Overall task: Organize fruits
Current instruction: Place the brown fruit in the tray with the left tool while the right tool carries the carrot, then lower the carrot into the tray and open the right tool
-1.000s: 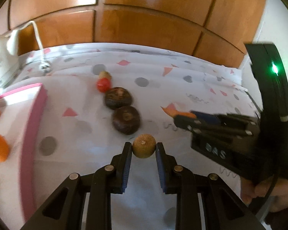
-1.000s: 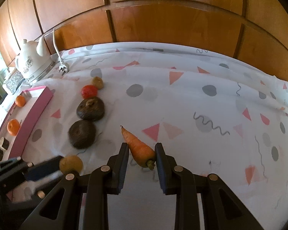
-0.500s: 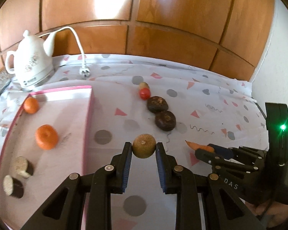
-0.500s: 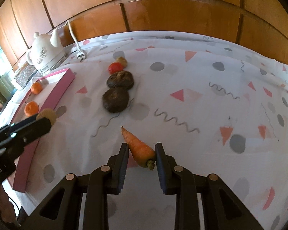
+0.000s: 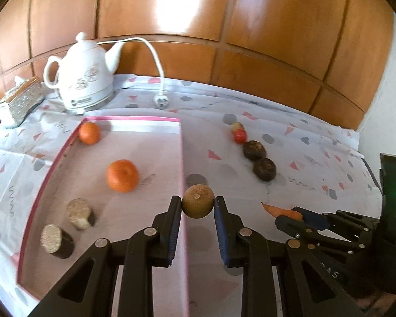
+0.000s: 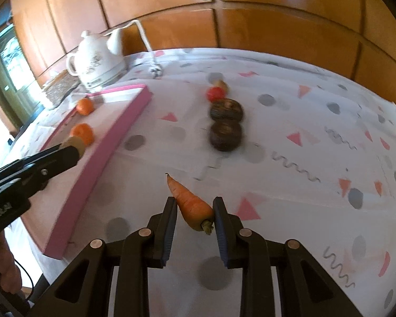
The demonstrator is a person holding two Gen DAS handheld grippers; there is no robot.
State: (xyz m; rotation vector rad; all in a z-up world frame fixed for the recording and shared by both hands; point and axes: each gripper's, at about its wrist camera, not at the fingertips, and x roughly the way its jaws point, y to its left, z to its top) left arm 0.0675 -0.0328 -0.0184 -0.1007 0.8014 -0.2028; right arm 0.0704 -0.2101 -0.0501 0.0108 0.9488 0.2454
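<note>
From my remote station, the left gripper (image 5: 198,207) held a round brown fruit (image 5: 198,204) clamped between its jaws, raised above the right-hand pink wall of the tray (image 5: 182,158). The right gripper (image 6: 195,211) pinched a carrot (image 6: 191,204) between its blue pads, tip pointing away from the camera, above the patterned tablecloth (image 6: 303,137). Inside the tray lay two oranges, one (image 5: 122,175) near the middle and one (image 5: 89,133) at the far corner, with two short brown-sided cylinders (image 5: 56,240) near the front. On the cloth to the tray's right sat a row of two dark round fruits (image 5: 264,169), a small red one (image 5: 240,135) and a pale one (image 5: 237,126) behind it. A white kettle (image 5: 83,84) and its loose plug (image 5: 161,99) stood beyond the tray, a tissue box (image 5: 19,100) to their left
</note>
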